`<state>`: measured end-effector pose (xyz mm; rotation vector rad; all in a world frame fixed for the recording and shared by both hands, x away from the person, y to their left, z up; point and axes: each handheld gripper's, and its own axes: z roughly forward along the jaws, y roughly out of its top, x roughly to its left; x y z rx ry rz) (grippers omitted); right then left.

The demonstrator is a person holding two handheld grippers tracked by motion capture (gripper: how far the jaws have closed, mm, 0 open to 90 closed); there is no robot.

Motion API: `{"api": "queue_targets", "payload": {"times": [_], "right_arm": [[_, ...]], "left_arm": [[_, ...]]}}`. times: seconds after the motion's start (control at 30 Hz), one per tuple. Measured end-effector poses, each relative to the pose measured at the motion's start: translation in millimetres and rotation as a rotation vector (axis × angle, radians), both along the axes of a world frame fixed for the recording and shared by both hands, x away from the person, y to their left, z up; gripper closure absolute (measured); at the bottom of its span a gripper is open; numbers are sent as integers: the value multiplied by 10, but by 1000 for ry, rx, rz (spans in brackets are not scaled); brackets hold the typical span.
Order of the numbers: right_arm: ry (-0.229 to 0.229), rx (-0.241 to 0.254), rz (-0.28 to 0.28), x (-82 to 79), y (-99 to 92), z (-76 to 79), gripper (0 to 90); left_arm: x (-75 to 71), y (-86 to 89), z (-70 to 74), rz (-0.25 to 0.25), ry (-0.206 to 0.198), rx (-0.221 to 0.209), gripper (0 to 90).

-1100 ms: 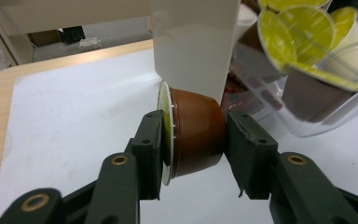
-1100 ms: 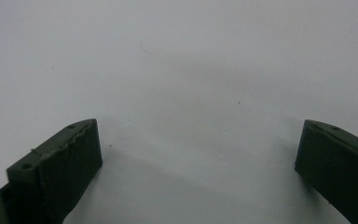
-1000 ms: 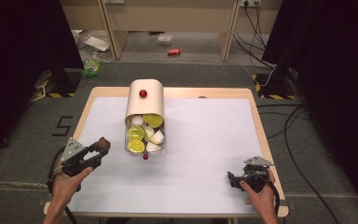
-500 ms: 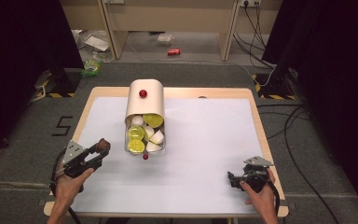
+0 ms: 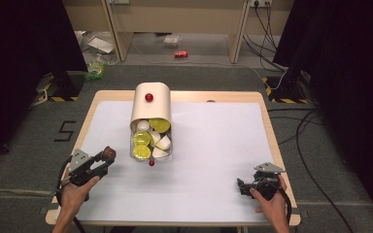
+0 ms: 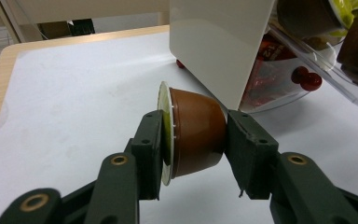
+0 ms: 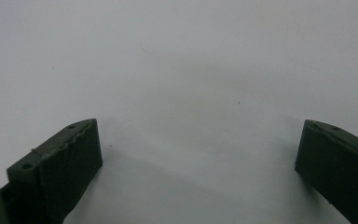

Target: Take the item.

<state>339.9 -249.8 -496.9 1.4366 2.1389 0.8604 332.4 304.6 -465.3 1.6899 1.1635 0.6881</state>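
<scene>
The left gripper (image 5: 108, 156) is clamped on a brown capsule (image 6: 196, 132) near the table's (image 5: 213, 145) left edge; the dispenser (image 5: 150, 108) lies just ahead-right; right gripper (image 5: 242, 186) jaws apart, idle.

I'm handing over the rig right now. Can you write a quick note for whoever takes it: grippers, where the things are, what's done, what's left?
Left gripper: jaws shut on a brown coffee capsule, held over the table's near left part, foil lid against one jaw.
Right gripper: jaws open, nothing between them, low over the white mat at near right.
Capsule dispenser: mid-table; its clear drawer is pulled out, with yellow and white capsules inside.
Done: one capsule taken.
Left: probably set it down or return it; where it goes is unclear.
</scene>
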Motion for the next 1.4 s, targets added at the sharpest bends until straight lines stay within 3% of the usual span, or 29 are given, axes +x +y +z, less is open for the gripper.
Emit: {"api": "queue_targets", "payload": {"times": [0.2, 0.6, 1.1, 1.4], "right_arm": [[-1, -1, 2, 1, -2, 0, 6], [-1, -1, 2, 2, -2, -1, 6], [0, 0, 0, 0, 0, 0, 6], [0, 0, 0, 0, 0, 0, 6]], "left_arm": [[32, -21, -105, 2, 31, 27, 573], [70, -42, -213, -11, 88, 28, 571], [85, -52, -319, 0, 118, 30, 566], [83, -56, -336, 6, 116, 24, 559]]}}
